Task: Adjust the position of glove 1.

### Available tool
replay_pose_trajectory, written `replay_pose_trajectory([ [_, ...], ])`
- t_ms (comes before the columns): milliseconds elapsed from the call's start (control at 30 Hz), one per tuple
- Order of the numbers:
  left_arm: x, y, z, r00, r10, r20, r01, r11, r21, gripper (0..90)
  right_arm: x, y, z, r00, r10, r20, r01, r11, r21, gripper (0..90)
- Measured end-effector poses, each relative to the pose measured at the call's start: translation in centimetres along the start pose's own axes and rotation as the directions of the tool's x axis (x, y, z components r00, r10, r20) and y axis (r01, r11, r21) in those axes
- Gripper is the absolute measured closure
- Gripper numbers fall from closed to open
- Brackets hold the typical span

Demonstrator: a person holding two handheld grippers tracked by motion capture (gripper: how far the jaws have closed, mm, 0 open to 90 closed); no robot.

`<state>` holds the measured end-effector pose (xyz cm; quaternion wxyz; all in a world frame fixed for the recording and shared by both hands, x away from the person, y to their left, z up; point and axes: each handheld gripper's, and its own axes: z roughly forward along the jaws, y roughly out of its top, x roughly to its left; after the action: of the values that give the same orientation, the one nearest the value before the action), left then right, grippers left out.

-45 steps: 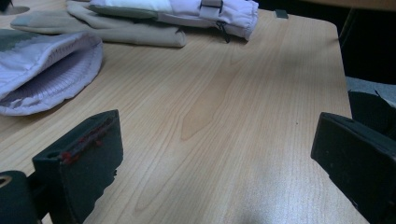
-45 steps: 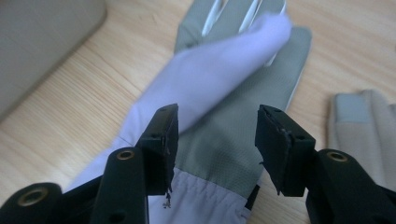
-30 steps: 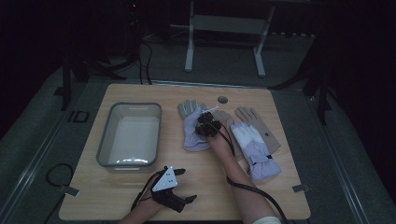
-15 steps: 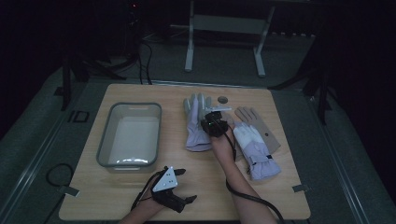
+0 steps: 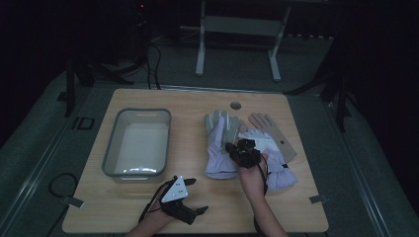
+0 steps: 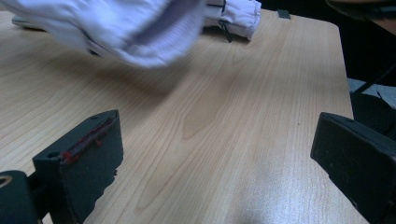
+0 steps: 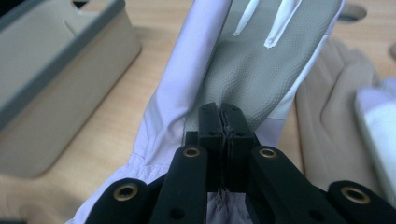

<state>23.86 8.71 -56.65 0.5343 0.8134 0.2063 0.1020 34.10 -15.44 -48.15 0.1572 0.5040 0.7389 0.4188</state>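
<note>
Right gripper view | right gripper [image 7: 219, 122] pinched on lavender glove [image 7: 261, 65], jaws just closed | left gripper [image 6: 215, 163] spread wide above table [image 6: 224, 107] | grey bin [image 5: 138, 143] left of glove

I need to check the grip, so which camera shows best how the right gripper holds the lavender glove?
The right gripper view: its gripper is shut on the lavender glove. The high view shows them small; the left gripper view shows a blurred cuff.

right claw [image 5: 236, 150] over lavender glove [image 5: 220, 148] | left claw [image 5: 197, 200] near tray [image 5: 111, 160]
</note>
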Motion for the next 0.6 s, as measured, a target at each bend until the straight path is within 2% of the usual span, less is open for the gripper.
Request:
replay_pose_trajectory([
  [33,0.0,0.0,0.0,1.0,0.001,0.0,-0.001,1.0,0.0,2.6,-0.1,-0.7,-0.1,1.0,0.006,-0.005,-0.006,1.0,0.008,88.0],
  [167,0.0,0.0,0.0,1.0,0.0,0.0,0.0,1.0,0.002,2.6,-0.3,-1.6,0.3,1.0,0.006,-0.002,-0.006,1.0,0.026,87.9],
  [367,-0.1,0.0,0.0,1.0,0.006,-0.002,-0.006,1.0,0.005,2.6,-0.7,-2.6,1.6,1.0,-0.002,0.008,0.001,0.999,0.052,87.8],
  [433,-0.1,0.0,0.0,1.0,0.007,-0.001,-0.007,1.0,0.004,2.6,-1.0,-3.0,2.3,0.9998,0.003,0.018,-0.004,0.998,0.069,87.8],
  [600,-0.1,0.0,0.1,1.0,0.004,-0.004,-0.004,1.0,0.006,2.6,-1.7,-3.6,3.2,0.9995,0.03,0.013,-0.031,0.997,0.067,87.5],
])
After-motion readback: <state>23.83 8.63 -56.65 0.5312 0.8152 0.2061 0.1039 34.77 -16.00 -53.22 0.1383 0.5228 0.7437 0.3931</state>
